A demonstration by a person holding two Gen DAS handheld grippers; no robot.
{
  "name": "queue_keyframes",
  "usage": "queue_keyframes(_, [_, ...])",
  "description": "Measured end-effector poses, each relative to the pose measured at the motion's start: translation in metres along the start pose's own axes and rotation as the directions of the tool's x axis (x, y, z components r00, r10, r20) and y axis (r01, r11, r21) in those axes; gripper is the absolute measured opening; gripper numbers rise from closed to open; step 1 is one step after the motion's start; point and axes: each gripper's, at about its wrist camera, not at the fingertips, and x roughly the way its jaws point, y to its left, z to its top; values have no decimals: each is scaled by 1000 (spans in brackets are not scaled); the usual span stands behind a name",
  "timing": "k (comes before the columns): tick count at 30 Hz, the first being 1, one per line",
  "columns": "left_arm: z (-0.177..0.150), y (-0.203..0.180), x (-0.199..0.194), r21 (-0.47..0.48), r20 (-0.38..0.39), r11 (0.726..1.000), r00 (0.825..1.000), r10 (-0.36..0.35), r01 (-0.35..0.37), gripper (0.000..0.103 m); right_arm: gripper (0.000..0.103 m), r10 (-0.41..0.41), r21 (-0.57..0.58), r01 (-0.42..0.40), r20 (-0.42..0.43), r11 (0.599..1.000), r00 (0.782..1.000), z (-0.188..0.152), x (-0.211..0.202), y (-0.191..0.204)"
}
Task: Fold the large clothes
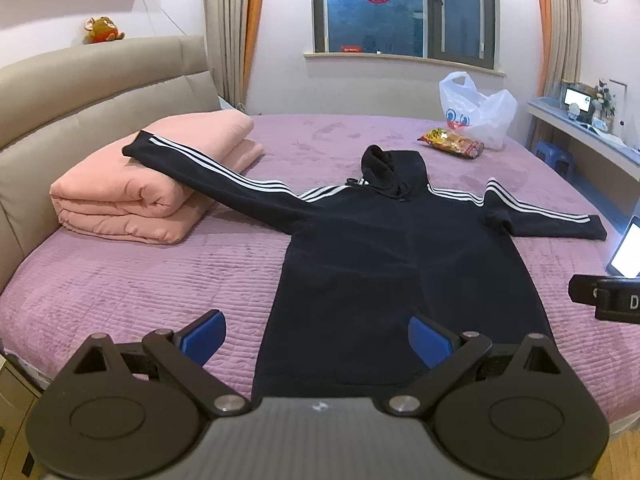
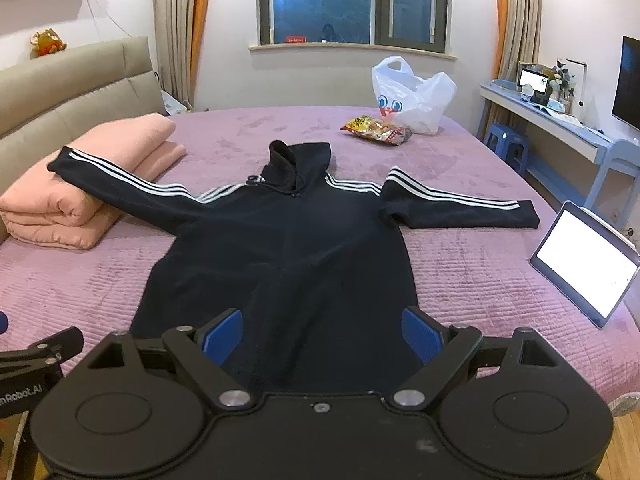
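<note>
A long black hoodie point(image 1: 360, 264) with white sleeve stripes lies spread flat on the purple bed, hood away from me; it also shows in the right wrist view point(image 2: 288, 256). Its left sleeve rests up on a folded pink quilt point(image 1: 132, 192). Its right sleeve lies flat toward the right. My left gripper point(image 1: 316, 340) is open and empty, just above the hem's left part. My right gripper point(image 2: 322, 338) is open and empty, above the hem's middle. Part of the right gripper shows at the right edge of the left wrist view point(image 1: 608, 300).
The bed point(image 1: 120, 288) has a grey headboard at the left. A white plastic bag point(image 1: 476, 114) and a snack packet point(image 1: 450, 142) lie at the far side. A lit tablet point(image 2: 588, 264) stands at the bed's right edge. A desk and blue stools stand at the right.
</note>
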Motion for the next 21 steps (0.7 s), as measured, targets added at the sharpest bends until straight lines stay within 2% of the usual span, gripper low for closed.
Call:
queue_keyframes(3, [4,-4,25,0,-22,1000,1000,-1,1,99,103,-7,-11,7,-14,1000,1000,-2,21,-4])
queue_keyframes(6, [13,-9,67,-15,-41,1000,999,-6,5,99,103,-16,-22,16,-9,1000,1000,-1,55,-13])
queue_keyframes(10, [33,-24,147,-24,-14,1000,1000,12,-13,99,103,-53,-37,54,30,998,998,5,120,-26])
queue_keyframes(14, [62,-41,237,-57,37,997,998,-41,43,99,103,-100,-14,101,74,995,992,21,204,-45])
queue_keyframes(17, [86,-51,291,-78,38,993,996,-86,89,97,103,-164,36,161,89,986,982,42,260,-64])
queue_keyframes(21, [114,-57,331,-91,3,989,993,-115,115,97,103,-275,103,271,32,957,961,71,313,-102])
